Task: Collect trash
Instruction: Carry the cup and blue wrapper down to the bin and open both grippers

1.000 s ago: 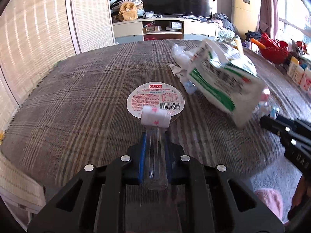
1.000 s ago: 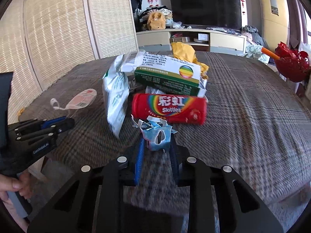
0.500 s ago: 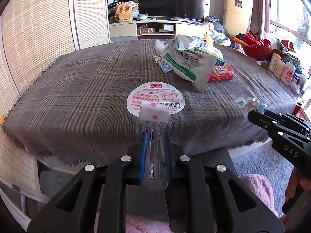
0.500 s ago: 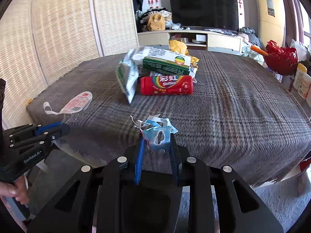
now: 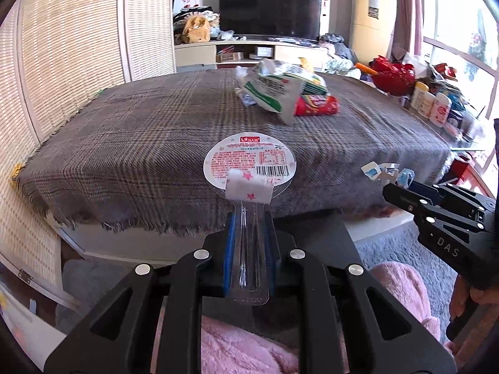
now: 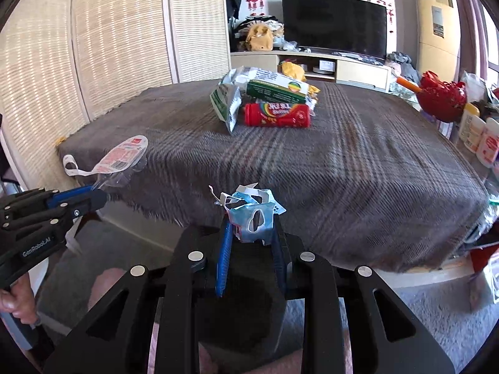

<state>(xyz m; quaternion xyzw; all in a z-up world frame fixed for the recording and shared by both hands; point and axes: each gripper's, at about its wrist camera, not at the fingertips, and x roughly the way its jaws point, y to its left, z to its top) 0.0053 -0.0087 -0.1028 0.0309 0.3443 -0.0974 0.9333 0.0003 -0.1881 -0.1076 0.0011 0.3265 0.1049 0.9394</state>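
Note:
My left gripper [image 5: 249, 218] is shut on the clear handle of a plastic spoon-shaped pack [image 5: 249, 163] with a round printed lid. It hangs just off the near edge of the plaid-covered table [image 5: 140, 143]. My right gripper [image 6: 251, 227] is shut on a crumpled blue and white wrapper [image 6: 249, 215], also off the near edge. In the other hand's view, the left gripper [image 6: 96, 194] shows at the left and the right gripper [image 5: 393, 191] at the right. More trash lies at the table's far side: a white and green bag [image 6: 226, 99], a green box [image 6: 274, 88] and a red candy tube [image 6: 277, 115].
Grey carpet [image 5: 389, 249] lies below both grippers, with pink fleece clothing [image 5: 243, 349] close under the left one. A red basket [image 6: 443, 99] and several bottles [image 5: 436, 109] stand to the table's right. A television [image 6: 333, 31] and a woven screen [image 6: 109, 46] stand beyond.
Both grippers have drawn back from over the table to past its near edge, each keeping its piece of trash. The pile on the table looks farther away.

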